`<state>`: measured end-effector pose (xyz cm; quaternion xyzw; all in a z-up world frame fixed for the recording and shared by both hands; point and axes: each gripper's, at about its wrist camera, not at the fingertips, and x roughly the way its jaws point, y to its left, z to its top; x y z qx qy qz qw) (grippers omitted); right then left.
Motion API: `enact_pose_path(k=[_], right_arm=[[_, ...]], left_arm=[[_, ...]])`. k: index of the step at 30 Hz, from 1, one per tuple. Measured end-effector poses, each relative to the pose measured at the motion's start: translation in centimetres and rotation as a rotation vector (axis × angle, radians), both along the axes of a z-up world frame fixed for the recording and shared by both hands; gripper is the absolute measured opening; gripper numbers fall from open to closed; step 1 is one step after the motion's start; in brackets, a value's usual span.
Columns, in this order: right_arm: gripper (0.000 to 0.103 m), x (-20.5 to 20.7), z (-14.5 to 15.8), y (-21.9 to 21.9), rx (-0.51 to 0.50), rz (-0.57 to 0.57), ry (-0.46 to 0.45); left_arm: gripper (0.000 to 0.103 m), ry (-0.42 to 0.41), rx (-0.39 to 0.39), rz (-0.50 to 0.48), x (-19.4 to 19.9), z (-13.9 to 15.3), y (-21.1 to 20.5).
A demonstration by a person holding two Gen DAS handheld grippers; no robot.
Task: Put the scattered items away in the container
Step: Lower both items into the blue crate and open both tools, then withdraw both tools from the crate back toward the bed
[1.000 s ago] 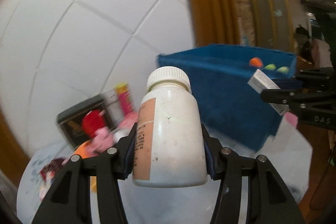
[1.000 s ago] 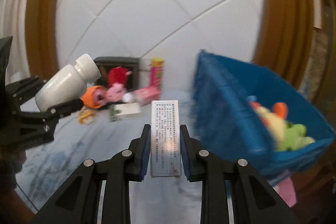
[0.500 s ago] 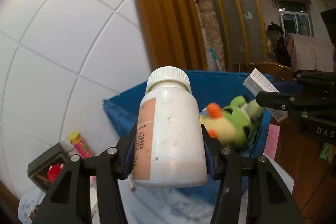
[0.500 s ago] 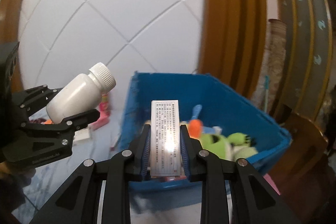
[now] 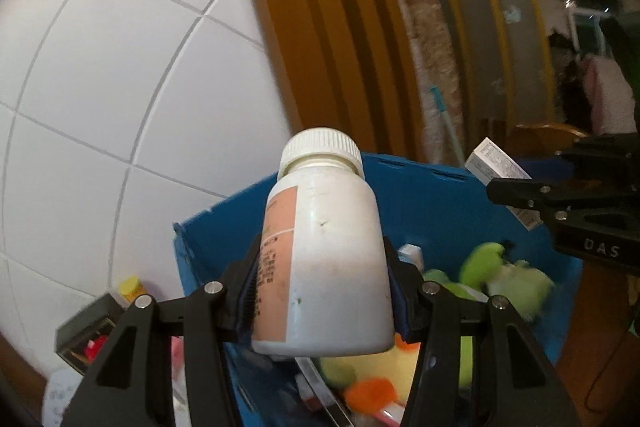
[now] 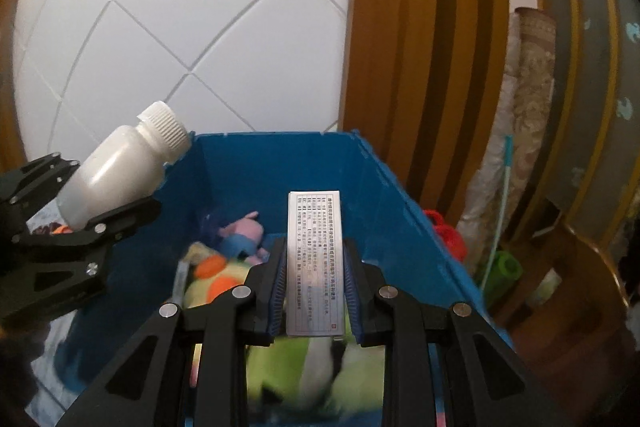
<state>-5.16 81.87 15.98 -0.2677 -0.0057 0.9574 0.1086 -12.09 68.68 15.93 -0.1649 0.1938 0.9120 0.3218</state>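
Observation:
My left gripper (image 5: 320,291) is shut on a white pill bottle (image 5: 324,267) with a ribbed cap and a salmon label, held over the near left rim of the blue bin (image 5: 216,227). In the right wrist view the bottle (image 6: 120,175) sits over the bin's left wall (image 6: 240,179). My right gripper (image 6: 314,279) is shut on a small silver printed box (image 6: 315,259), held above the inside of the bin. That box also shows in the left wrist view (image 5: 500,167). Green and yellow plush toys (image 6: 224,275) and a pink toy (image 6: 244,235) lie in the bin.
A dark box (image 5: 88,331) with red items and a yellow-capped tube (image 5: 132,287) lie left of the bin by the white tiled wall (image 5: 120,87). Brown wood trim (image 6: 420,47), a rolled rug (image 6: 524,107) and a wooden chair (image 6: 568,287) stand to the right.
Both grippers have swung right from the table clutter and moved over the blue bin, each still holding its item. The bin's inside and the toys have come into view.

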Motion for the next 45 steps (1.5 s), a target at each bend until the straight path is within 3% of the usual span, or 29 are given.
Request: enact_pose_path(k=[2,4,5,6,13,20,33,45], right_arm=[[0.027,-2.3,0.2,0.7,-0.016,0.007,-0.025],[0.045,-3.6,0.8,1.1,-0.015,0.017,-0.016],[0.051,-3.8,1.2,0.9,-0.001,0.018,-0.002],[0.058,-3.8,1.4,0.7,0.012,0.021,0.009],[0.059,-3.4,2.2,-0.6,0.047,0.028,0.051],[0.06,-1.7,2.3,-1.7,0.051,0.028,0.092],[0.065,4.9,0.1,-3.4,-0.006,0.044,0.145],[0.069,11.2,-2.7,-9.7,0.007,0.036,0.146]], left_arm=[[0.059,0.004,-0.009,0.026,-0.9,0.7,0.7],[0.099,0.065,-0.005,0.078,-1.0,1.7,1.0],[0.103,0.091,0.004,0.092,-0.9,2.1,0.9],[0.103,0.112,0.015,0.099,-0.7,2.5,0.6],[0.103,0.173,0.034,0.157,0.4,4.1,-0.7],[0.103,0.172,0.045,0.165,2.3,4.2,-2.4],[0.103,0.17,0.09,0.185,7.8,2.1,-6.2],[0.103,0.118,0.062,0.152,11.7,-1.4,-12.6]])
